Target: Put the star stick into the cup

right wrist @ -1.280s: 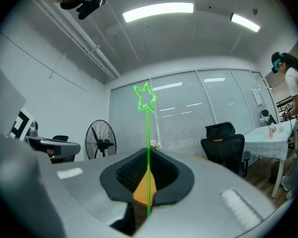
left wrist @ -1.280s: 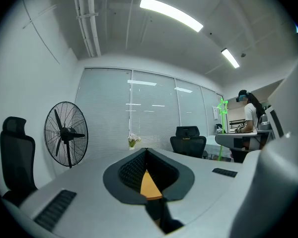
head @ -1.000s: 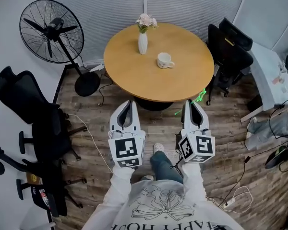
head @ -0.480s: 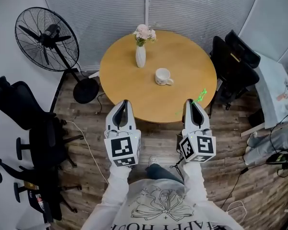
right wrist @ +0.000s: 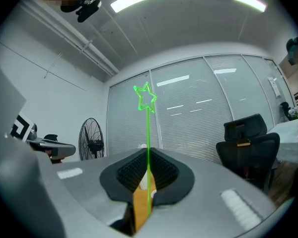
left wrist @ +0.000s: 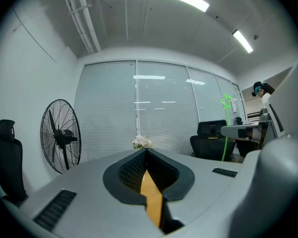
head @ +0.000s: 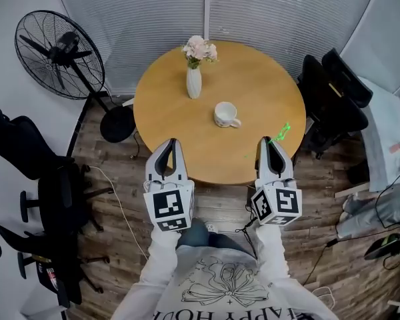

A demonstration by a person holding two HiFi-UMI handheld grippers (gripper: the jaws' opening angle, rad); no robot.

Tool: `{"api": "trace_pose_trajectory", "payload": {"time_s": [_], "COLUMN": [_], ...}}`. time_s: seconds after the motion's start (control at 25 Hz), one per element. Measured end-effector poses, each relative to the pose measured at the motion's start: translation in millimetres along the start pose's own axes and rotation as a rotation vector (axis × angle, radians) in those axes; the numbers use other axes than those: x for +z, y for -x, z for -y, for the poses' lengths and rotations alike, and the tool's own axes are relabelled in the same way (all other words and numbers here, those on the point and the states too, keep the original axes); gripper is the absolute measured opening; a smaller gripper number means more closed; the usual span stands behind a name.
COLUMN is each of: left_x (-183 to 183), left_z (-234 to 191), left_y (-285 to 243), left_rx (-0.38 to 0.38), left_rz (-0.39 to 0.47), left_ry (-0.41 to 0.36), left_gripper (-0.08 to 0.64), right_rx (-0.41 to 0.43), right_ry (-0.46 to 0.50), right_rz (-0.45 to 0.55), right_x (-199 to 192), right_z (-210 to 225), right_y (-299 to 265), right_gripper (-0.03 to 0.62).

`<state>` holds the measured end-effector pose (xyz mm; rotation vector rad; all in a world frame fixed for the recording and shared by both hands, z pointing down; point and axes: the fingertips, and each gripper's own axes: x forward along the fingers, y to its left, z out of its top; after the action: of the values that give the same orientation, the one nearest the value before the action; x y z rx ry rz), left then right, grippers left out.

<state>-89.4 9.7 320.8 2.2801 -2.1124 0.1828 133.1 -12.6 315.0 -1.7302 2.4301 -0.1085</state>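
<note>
Star stick (head: pixel 281 132) pinched by right hand-held gripper (head: pixel 269 141) over table (head: pixel 253 79) edge; left hand-held gripper (head: pixel 169 143) pressed together.

Tabletop (head: pixel 253 79): uniform tan-orange, no visible pattern.
Cup (head: pixel 225 114): white.
Vase (head: pixel 194 83): white, with pale pink flowers (head: pixel 199 47).
Star stick (right wrist: pixel 148 133): neon green, translucent.
Left tongs (head: pixel 169 143) and right tongs (head: pixel 265 141): light grey shells, black finely ribbed inner pads (left wrist: pixel 126 171), black-and-white square markers on the rear faces.
Fan (head: pixel 57 45): black.
Chairs (head: pixel 333 99): black.
Floor (head: pixel 220 205): grey-brown planks with wood grain.
Blinds (head: pixel 273 12): pale grey, fine horizontal slats.
Sleeves (head: pixel 161 259): off-white.
Garment front: off-white with a dark line drawing.
</note>
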Motion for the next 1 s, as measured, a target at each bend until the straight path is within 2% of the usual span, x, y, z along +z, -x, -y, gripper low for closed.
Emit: {"api": "trace_pose_trajectory", "payload": {"time_s": [0.48, 1.0], "left_x": [-13.1, -26.3], "left_z": [-9.1, -19.8], "left_y": [-86.6, -218.3], "left_rx": [-0.004, -0.119], "left_rz": [-0.042, -0.091], "left_ry": [0.002, -0.003], "left_gripper": [0.006, 0.006], "right_rx": [-0.003, -0.047], "right_ry": [-0.007, -0.023], "right_rz": [-0.031, -0.049], "right_x": [-20.5, -45.7], "right_z": [26.5, 47.6], "right_y": [-78.1, -190.3], "right_gripper": [0.026, 0.026]}}
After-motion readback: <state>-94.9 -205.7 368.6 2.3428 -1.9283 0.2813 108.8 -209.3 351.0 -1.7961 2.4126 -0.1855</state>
